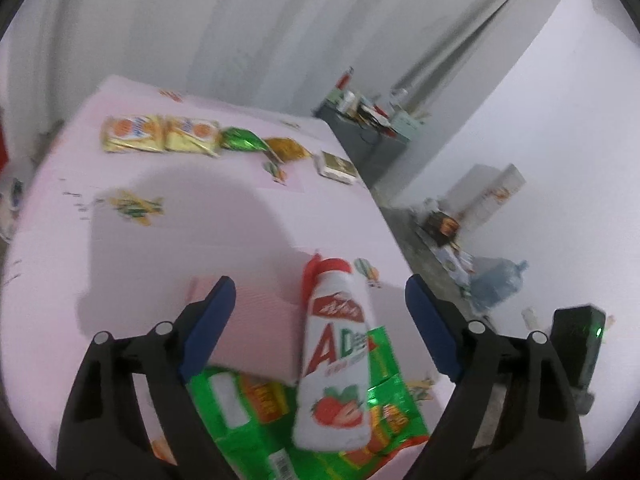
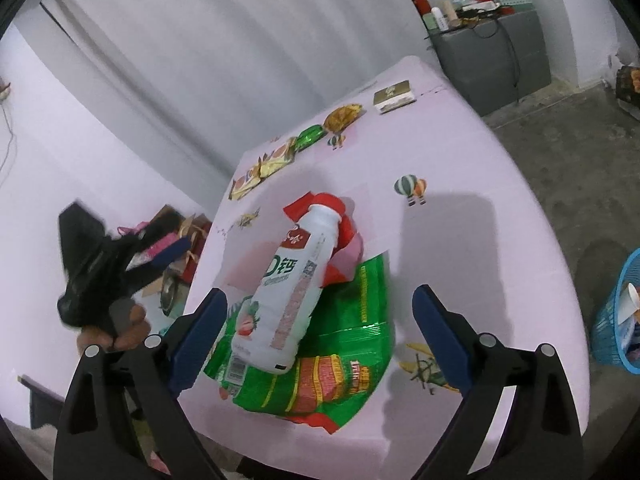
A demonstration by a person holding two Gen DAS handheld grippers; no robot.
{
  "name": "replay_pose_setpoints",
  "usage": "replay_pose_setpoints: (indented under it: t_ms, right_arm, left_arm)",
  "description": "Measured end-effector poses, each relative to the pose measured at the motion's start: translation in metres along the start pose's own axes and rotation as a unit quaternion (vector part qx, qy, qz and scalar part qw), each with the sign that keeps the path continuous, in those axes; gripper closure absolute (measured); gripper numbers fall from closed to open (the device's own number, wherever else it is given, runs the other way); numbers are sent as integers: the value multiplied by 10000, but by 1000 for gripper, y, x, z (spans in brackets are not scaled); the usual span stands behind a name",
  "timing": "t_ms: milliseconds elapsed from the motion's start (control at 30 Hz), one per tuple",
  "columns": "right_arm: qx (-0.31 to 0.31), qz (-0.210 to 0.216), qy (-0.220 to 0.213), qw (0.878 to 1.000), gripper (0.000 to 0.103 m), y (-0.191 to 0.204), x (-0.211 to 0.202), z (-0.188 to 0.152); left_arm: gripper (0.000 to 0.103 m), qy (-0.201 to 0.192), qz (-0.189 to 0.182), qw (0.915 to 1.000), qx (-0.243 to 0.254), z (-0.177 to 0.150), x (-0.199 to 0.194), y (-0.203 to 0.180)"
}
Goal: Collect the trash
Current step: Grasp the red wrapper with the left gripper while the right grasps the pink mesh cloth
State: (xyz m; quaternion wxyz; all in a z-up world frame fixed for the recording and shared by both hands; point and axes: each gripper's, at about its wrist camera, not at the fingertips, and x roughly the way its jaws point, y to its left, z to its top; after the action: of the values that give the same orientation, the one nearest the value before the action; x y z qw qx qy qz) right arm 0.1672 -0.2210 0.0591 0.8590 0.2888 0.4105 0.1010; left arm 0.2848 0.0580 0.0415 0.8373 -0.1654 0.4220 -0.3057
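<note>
I have both tongs spread wide and empty: the left tongs (image 1: 320, 320) and right tongs (image 2: 320, 328) each frame the white plastic strawberry-drink bottle (image 2: 288, 288), which lies on a shiny green snack wrapper (image 2: 344, 356) on the pink surface (image 2: 460, 152). A row of small wrappers (image 1: 160, 134) waits at the far edge. The blue mesh basket (image 2: 616, 320) on the floor holds some scraps, so I judge most collecting remains

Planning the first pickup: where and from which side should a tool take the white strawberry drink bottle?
Grip the strawberry drink bottle across its wide middle, from above. It lies on its side on the green snack bag, so the round sides are exposed; the narrow red-wrapped neck is likelier to slip.
</note>
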Motion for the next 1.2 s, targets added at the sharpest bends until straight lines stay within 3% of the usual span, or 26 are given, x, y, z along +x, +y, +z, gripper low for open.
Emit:
replay_pose_setpoints:
  t_ms: [133, 267, 400, 533, 733, 967, 1200]
  right_arm:
    - [19, -46, 55, 10000, 12, -1, 3, 0]
    - [68, -130, 94, 9998, 12, -5, 3, 2]
    - [94, -169, 91, 9998, 12, -8, 2, 4]
    - [132, -179, 126, 9997, 12, -12, 3, 5]
    - [140, -209, 178, 9995, 13, -14, 6, 7]
    - [119, -280, 176, 9994, 13, -13, 9, 8]
    - [-96, -378, 118, 9992, 13, -2, 9, 11]
  left_arm:
    - [29, 359, -181, 9992, -2, 13, 38, 2]
    - [38, 741, 59, 9972, 12, 15, 81, 7]
    - [55, 1105, 154, 9937, -115, 8, 113, 15]
    - [76, 1193, 93, 9919, -423, 6, 129, 29]
    - [99, 959, -21, 9942, -494, 8, 129, 34]
    - [103, 309, 46, 9994, -129, 14, 102, 18]
    - [103, -397, -9, 9992, 108, 23, 59, 3]
